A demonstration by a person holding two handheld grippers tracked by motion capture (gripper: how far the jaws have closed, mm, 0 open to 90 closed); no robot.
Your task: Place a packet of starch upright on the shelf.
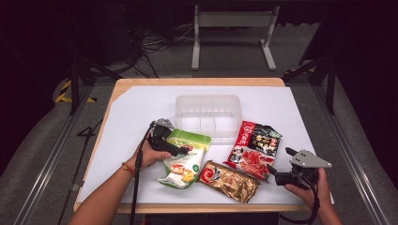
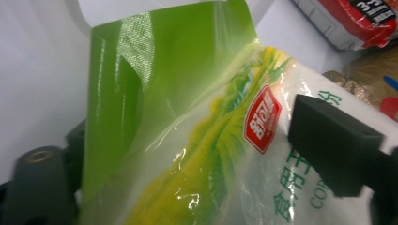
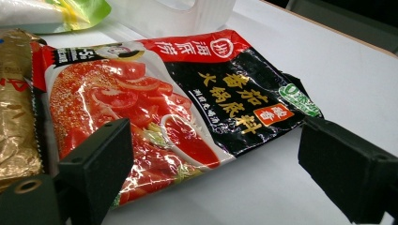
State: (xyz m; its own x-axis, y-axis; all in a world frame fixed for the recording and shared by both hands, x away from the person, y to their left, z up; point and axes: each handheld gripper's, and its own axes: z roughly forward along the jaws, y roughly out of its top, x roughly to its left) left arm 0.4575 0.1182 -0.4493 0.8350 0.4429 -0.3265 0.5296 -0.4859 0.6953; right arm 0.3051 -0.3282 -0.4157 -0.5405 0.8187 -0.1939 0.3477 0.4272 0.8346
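Observation:
A green and white bag lies on the white sheet, left of centre. My left gripper reaches over its left edge, and the bag sits between the two wide-apart jaws; one pad rests over the printed face. I cannot see the pads pinching it. A red and black soup-base packet lies to the right. My right gripper stands open at that packet's near right corner, and the packet lies just ahead of its spread jaws.
A gold foil packet lies near the front edge between the other two packets. A clear plastic bin stands behind them at the table's middle. The wooden table edge frames the white sheet; a metal stand sits on the floor beyond.

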